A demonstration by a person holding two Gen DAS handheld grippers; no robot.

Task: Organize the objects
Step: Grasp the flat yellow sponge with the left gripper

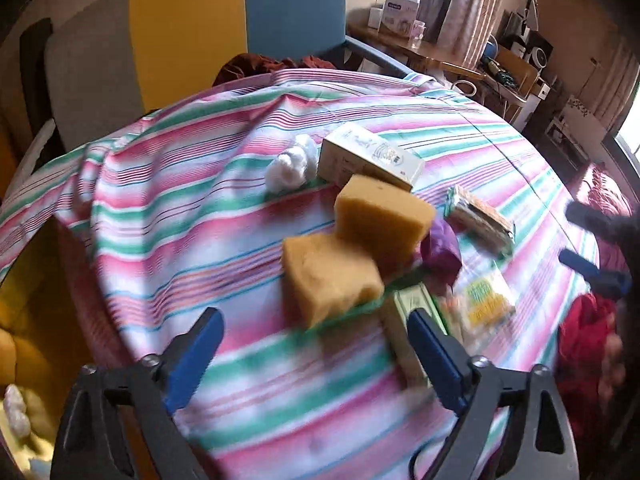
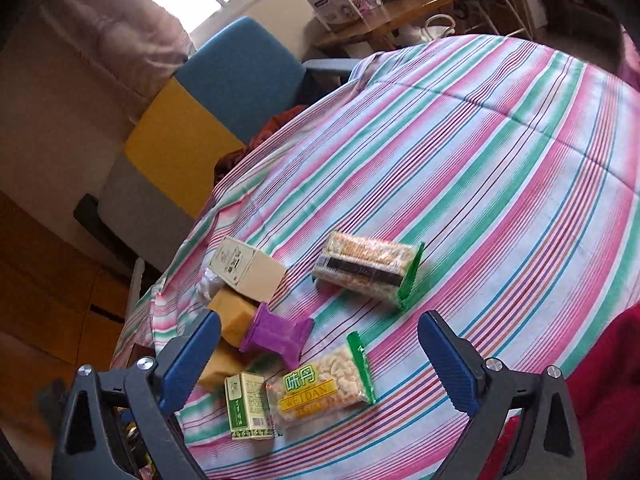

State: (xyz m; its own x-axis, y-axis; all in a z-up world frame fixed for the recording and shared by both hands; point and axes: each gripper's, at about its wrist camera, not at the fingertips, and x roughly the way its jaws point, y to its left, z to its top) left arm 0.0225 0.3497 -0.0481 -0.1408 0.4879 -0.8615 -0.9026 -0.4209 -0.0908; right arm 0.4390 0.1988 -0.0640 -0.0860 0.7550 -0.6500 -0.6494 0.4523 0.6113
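Both tongs stand wide open and hold nothing: the left gripper (image 1: 316, 354) hangs over the striped cloth (image 1: 192, 216) just short of the heap, and the right gripper (image 2: 320, 356) hangs over the packets at the cloth's near edge. From left to right in the left wrist view lie a white cotton wad (image 1: 290, 166), a cream box (image 1: 370, 158), two yellow sponges (image 1: 330, 274) stacked one against the other, a purple packet (image 1: 442, 250), a cracker pack (image 1: 480, 218) and, blurred at the near right, a green box (image 1: 416, 306) and a yellow-labelled snack bag (image 1: 484, 302). No print can be read there. The right wrist view is sharper: the snack bag (image 2: 324, 386) reads "WEIDAN" under two large Chinese characters, the green box (image 2: 250, 406) beside it, touching it, carries fine print too small to read, and the cream box (image 2: 248, 270) has a dark mark on its end. The purple packet (image 2: 278, 336) leans on a sponge (image 2: 234, 316), and the cracker pack (image 2: 366, 270) lies apart. Only the left view shows the cotton wad whole, plus the other gripper's blue tips at its right edge.
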